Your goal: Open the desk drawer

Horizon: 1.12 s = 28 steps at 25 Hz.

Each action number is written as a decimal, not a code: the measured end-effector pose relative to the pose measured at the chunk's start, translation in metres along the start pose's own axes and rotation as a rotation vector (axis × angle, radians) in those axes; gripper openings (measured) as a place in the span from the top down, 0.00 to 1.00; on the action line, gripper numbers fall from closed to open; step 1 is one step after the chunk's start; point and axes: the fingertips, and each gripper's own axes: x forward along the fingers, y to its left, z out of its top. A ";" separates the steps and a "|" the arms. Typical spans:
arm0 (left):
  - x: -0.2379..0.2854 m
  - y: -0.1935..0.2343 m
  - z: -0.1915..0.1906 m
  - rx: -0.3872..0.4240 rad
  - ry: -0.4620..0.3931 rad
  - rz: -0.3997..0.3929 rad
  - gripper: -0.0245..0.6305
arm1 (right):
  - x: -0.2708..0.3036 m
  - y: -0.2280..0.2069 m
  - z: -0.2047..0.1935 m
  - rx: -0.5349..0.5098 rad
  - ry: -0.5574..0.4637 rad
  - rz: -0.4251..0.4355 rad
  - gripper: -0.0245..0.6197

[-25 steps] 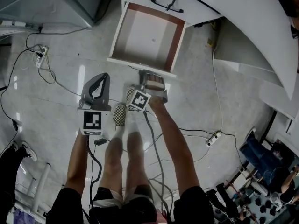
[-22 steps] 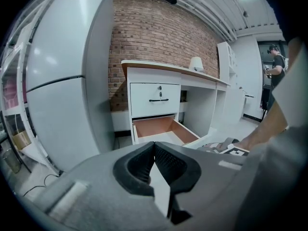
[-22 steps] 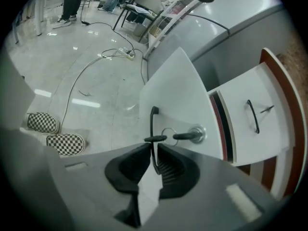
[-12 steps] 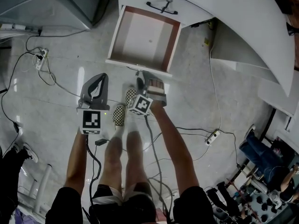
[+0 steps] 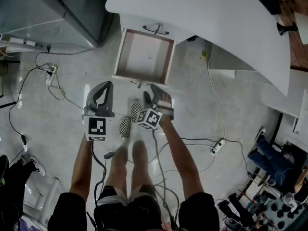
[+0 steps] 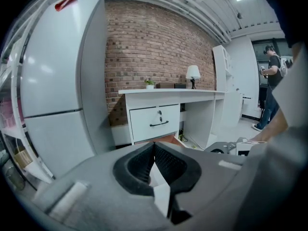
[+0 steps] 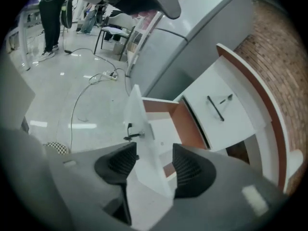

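Overhead in head view, drawer [image 5: 144,57] is sitting pulled out under desk [image 5: 207,13]. Left gripper [image 5: 108,85] and right gripper [image 5: 153,91] are hanging side by side just short of its front edge. Cables [image 5: 48,76] are trailing left, power strip [image 5: 217,146] lying right, floor [image 5: 192,105] staying open beside the drawer.

Left gripper view only: jaws are pressing together on nothing; upper drawer [image 6: 155,121] is sitting shut.

Right gripper view only: jaws are standing wide, just having opened; the drawer's front panel is showing through the gap, pads not touching it.

dim, floor glare, fisheye-warped edges
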 end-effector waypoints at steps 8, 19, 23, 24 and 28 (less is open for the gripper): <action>-0.032 0.018 0.104 0.003 -0.079 0.025 0.95 | -0.087 -0.123 0.053 0.221 -0.080 -0.132 0.59; -0.067 0.031 0.238 0.010 -0.162 0.033 0.95 | -0.224 -0.279 0.115 0.591 -0.271 -0.244 0.61; -0.079 0.035 0.279 0.002 -0.178 0.041 0.95 | -0.270 -0.312 0.129 0.705 -0.359 -0.239 0.66; -0.084 0.033 0.288 0.002 -0.183 0.041 0.95 | -0.283 -0.320 0.131 0.730 -0.386 -0.244 0.67; -0.110 0.029 0.321 0.001 -0.214 0.039 0.95 | -0.338 -0.342 0.141 0.805 -0.473 -0.300 0.75</action>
